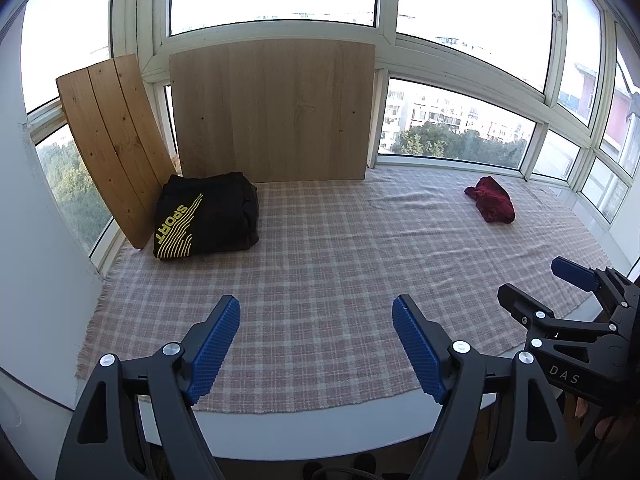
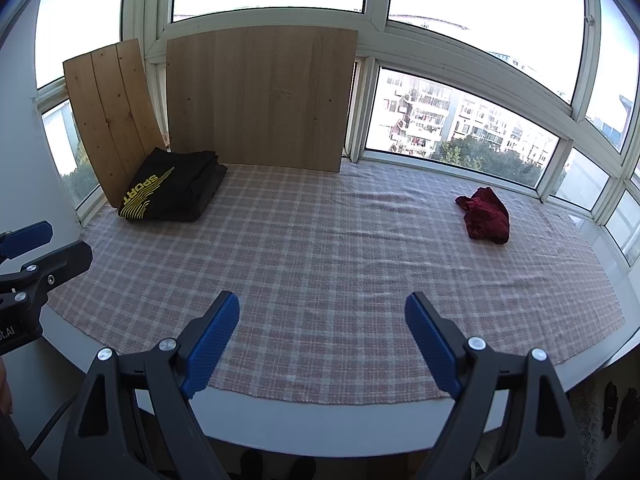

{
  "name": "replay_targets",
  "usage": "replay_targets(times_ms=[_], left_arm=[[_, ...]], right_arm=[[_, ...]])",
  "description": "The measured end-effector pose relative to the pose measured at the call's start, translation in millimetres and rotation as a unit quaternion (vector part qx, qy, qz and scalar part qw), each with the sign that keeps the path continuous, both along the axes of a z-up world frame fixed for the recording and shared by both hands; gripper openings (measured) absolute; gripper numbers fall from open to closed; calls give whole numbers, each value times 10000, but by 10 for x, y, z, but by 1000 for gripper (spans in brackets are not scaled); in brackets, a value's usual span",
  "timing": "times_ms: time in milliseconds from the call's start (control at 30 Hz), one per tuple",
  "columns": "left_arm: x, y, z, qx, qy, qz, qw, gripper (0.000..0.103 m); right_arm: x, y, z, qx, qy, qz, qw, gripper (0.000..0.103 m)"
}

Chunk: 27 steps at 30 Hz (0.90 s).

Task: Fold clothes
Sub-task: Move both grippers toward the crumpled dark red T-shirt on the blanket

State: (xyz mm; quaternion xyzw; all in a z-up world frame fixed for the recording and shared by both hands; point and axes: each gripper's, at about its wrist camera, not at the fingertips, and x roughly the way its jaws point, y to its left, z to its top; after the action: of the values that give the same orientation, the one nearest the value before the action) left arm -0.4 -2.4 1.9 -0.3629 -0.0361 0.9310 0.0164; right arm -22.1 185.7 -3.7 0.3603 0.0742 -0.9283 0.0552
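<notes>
Red garment (image 2: 485, 216) lies crumpled far right on plaid cloth (image 2: 340, 264); folded black shirt (image 2: 172, 186) far left; left gripper (image 1: 316, 344) and right gripper (image 2: 322, 344) both released, empty.

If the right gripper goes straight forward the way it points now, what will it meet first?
Probably only the checked cloth. The right gripper is open and empty, aimed over bare cloth between the folded black clothes and the red garment. Further on stands the wooden board, though depth is unclear.
</notes>
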Motion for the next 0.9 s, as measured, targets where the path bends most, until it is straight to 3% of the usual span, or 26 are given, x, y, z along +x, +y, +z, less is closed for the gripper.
replay_targets(times_ms=[233,900], left_arm=[[5,38,-41,-184,37,6,9998,77],[-100,17,-95,-111,-45,-129,9998,77]], right_arm=[[8,1,-1,-49,-25,-7,10000,85],[-100,24,-57,-30,-58,-152,9999,85]])
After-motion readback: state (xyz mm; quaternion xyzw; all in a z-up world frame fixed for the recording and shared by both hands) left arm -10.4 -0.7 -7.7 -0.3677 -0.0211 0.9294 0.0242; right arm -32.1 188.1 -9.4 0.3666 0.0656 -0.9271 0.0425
